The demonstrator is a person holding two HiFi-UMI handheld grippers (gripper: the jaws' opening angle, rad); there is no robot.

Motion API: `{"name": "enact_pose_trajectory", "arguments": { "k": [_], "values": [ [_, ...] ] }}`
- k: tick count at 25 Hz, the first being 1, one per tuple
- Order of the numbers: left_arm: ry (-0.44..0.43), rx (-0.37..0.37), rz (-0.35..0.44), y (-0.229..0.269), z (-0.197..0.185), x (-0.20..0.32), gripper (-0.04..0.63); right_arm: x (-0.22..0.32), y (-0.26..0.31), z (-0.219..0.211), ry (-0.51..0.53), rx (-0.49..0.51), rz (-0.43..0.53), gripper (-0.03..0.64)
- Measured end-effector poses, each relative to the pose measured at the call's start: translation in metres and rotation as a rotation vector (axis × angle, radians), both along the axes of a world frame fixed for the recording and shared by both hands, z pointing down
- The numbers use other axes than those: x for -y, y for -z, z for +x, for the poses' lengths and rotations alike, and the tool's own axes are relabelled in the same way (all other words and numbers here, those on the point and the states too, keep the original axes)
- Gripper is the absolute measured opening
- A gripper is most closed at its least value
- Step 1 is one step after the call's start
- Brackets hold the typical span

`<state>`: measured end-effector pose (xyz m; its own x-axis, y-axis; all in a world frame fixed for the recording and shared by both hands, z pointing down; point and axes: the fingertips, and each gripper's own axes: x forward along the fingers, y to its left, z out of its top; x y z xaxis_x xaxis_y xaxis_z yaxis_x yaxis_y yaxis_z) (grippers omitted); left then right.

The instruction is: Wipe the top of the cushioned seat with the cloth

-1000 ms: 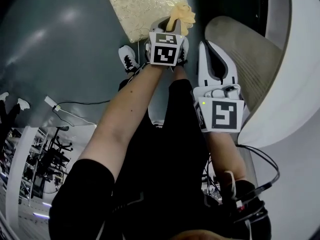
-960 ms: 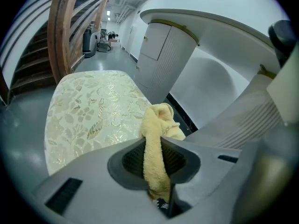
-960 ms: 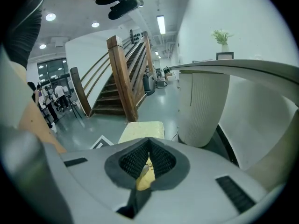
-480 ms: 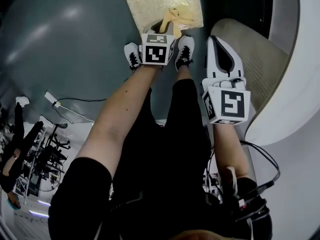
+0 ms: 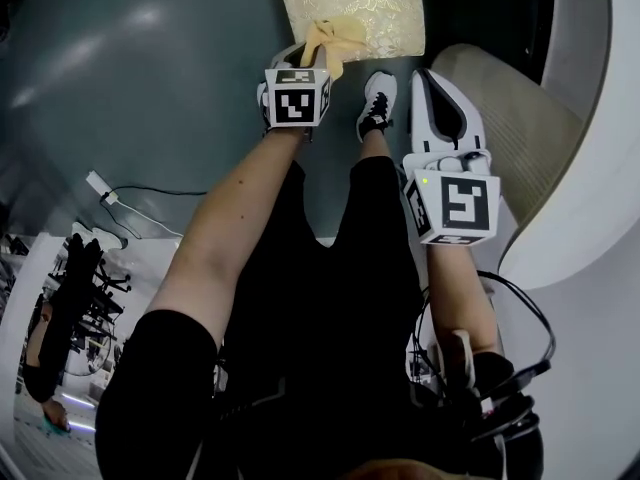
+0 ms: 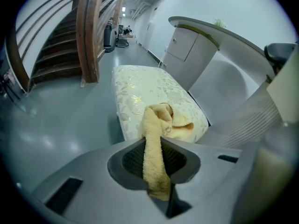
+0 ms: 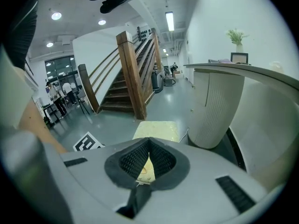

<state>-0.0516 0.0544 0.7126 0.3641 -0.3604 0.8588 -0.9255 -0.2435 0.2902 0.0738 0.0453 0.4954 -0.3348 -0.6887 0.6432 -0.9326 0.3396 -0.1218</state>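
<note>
The cushioned seat (image 5: 350, 3) is a pale gold block with a leaf pattern, standing on the grey floor at the top of the head view. My left gripper (image 5: 310, 56) is shut on the yellow cloth (image 5: 335, 38). The cloth's free end lies bunched on the seat's near edge. In the left gripper view the cloth (image 6: 156, 157) runs up from between the jaws onto the seat (image 6: 145, 92). My right gripper (image 5: 440, 83) hangs to the right of the seat, above the floor, with its jaws shut and nothing in them. Past its jaws the seat (image 7: 156, 129) shows.
A curved white counter (image 5: 570, 168) rises close on the right, its ribbed base (image 7: 217, 106) beside the seat. A wooden staircase (image 6: 88, 31) stands beyond the seat. The person's shoes (image 5: 377, 103) are just in front of it. A cable (image 5: 130, 203) lies on the floor at left.
The left gripper has carried the cloth leftward along the seat's near edge, from its right corner toward the middle. The head view has swung, so the seat sits further right. The right gripper barely moved.
</note>
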Motion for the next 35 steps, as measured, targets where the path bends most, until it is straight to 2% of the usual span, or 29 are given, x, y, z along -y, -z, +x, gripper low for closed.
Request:
{"name": "enact_pose_trajectory", "arguments": {
  "k": [3, 5, 9, 12, 17, 22, 26, 29, 32, 35],
  "values": [
    [0.073, 0.061, -0.039, -0.001, -0.032, -0.005, 0.061, 0.002, 0.012, -0.003, 0.011, 0.002, 0.012, 0.006],
    [0.075, 0.109, -0.047, -0.001, -0.054, -0.007, 0.061, 0.004, 0.021, -0.002, 0.012, 0.01, 0.025, 0.006],
    [0.014, 0.134, 0.016, 0.012, -0.077, -0.009, 0.061, 0.003, 0.03, 0.005, 0.012, 0.015, 0.045, 0.006],
    [-0.01, 0.116, 0.073, 0.037, -0.071, -0.002, 0.061, 0.007, 0.043, 0.015, -0.003, 0.026, 0.063, 0.006],
    [-0.078, 0.056, 0.182, 0.094, -0.012, 0.028, 0.061, 0.023, 0.082, 0.049, -0.064, 0.061, 0.11, 0.006],
    [-0.173, 0.002, 0.183, 0.087, 0.046, 0.019, 0.061, 0.022, 0.083, 0.058, -0.093, 0.107, 0.148, 0.006],
    [-0.168, -0.09, 0.188, 0.106, 0.105, 0.042, 0.061, 0.034, 0.109, 0.071, -0.097, 0.114, 0.137, 0.006],
    [-0.205, -0.126, 0.176, 0.07, 0.143, 0.06, 0.061, 0.044, 0.094, 0.078, -0.113, 0.108, 0.123, 0.006],
    [-0.245, -0.131, 0.166, 0.038, 0.173, 0.073, 0.061, 0.042, 0.074, 0.089, -0.147, 0.102, 0.09, 0.006],
    [-0.26, -0.058, 0.134, 0.002, 0.17, 0.083, 0.061, 0.033, 0.04, 0.091, -0.169, 0.091, 0.044, 0.006]
  ]
}}
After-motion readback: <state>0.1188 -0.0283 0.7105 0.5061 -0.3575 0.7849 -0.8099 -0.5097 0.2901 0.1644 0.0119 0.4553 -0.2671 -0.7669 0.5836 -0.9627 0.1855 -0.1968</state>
